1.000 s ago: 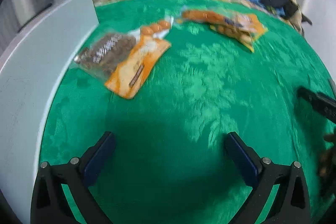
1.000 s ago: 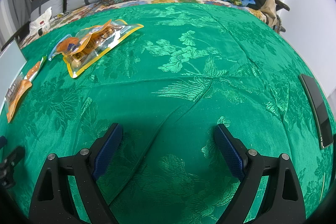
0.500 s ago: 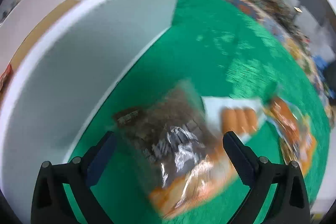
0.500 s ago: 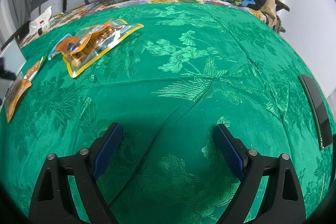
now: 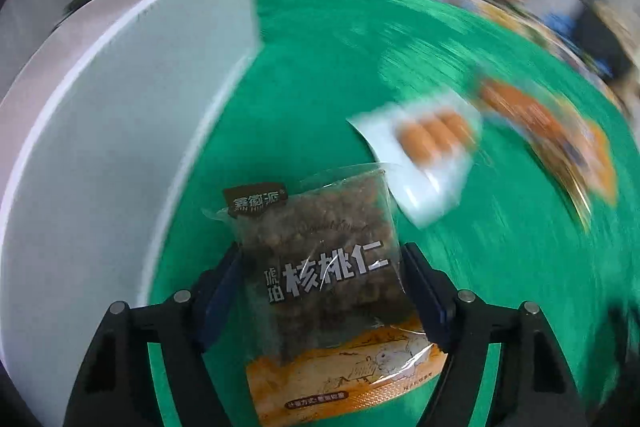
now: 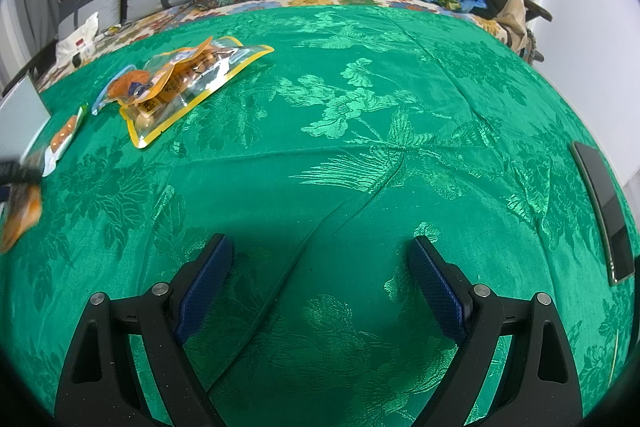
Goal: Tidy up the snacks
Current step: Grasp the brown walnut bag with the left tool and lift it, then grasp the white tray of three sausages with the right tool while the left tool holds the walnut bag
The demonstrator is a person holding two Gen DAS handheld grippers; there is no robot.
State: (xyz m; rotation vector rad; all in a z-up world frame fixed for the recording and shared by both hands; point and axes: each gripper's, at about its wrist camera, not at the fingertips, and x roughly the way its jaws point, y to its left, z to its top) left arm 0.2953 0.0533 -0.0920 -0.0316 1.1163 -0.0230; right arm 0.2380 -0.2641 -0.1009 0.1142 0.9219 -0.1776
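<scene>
A clear bag of brown walnut pieces (image 5: 320, 267) with an orange bottom band sits between the fingers of my left gripper (image 5: 321, 251). The jaws are closing and both blue pads touch the bag's sides; the bag looks sharp while everything behind it is smeared. Just beyond it lies a white packet of small sausages (image 5: 432, 143), and farther right a blurred orange pouch (image 5: 560, 139). My right gripper (image 6: 320, 247) hangs open over bare green cloth (image 6: 360, 147). In the right wrist view the walnut bag (image 6: 20, 215) is a blur at the left edge.
A tall white box wall (image 5: 120, 107) stands close on the left of the walnut bag. Orange and yellow-edged pouches (image 6: 188, 75) lie at the far left of the cloth. A dark phone (image 6: 604, 211) rests at the right edge. Cushions and clothes are piled behind.
My left gripper swung over to the walnut bag by the white box and narrowed its jaws onto it. In the right wrist view the bag has shifted. The right gripper stayed still.
</scene>
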